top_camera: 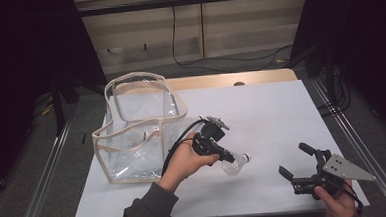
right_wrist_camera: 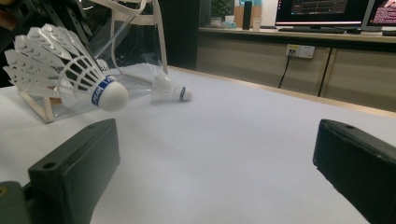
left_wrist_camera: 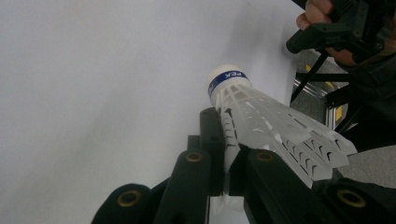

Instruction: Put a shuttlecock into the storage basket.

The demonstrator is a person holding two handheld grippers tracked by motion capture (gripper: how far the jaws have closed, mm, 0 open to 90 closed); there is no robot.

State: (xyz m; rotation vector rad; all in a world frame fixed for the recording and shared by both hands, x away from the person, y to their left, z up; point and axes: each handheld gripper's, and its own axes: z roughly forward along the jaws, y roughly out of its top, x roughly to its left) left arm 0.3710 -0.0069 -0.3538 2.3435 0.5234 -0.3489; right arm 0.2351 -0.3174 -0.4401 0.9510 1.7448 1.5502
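**Left tongs clamp a shuttlecock; right tongs stand wide open**

The left tongs (top_camera: 232, 159) are closed on the skirt of a white shuttlecock (top_camera: 238, 163). In the left gripper view the two black jaws pinch the lower edge of the feathered skirt, and the shuttlecock (left_wrist_camera: 261, 121) juts out past their tips, its cork with the blue band pointing away from the tongs. In the high view it is tilted, with the cork end lying low over the white desk (top_camera: 261, 115); whether it touches the surface I cannot tell.

The right tongs (top_camera: 300, 159) hold nothing: their jaws stand far apart, with bare desk between them. They are well apart from the left tongs, off to their right, and aim towards them. Seen along the right tongs, the held shuttlecock (right_wrist_camera: 70, 70) hangs up and to the left.

Beyond it a second shuttlecock (right_wrist_camera: 169, 88) lies on the desk, just beside a clear bag (top_camera: 132, 136) with beige trim. That bag stands open behind the left hand (top_camera: 186, 161), on the side away from the right tongs.
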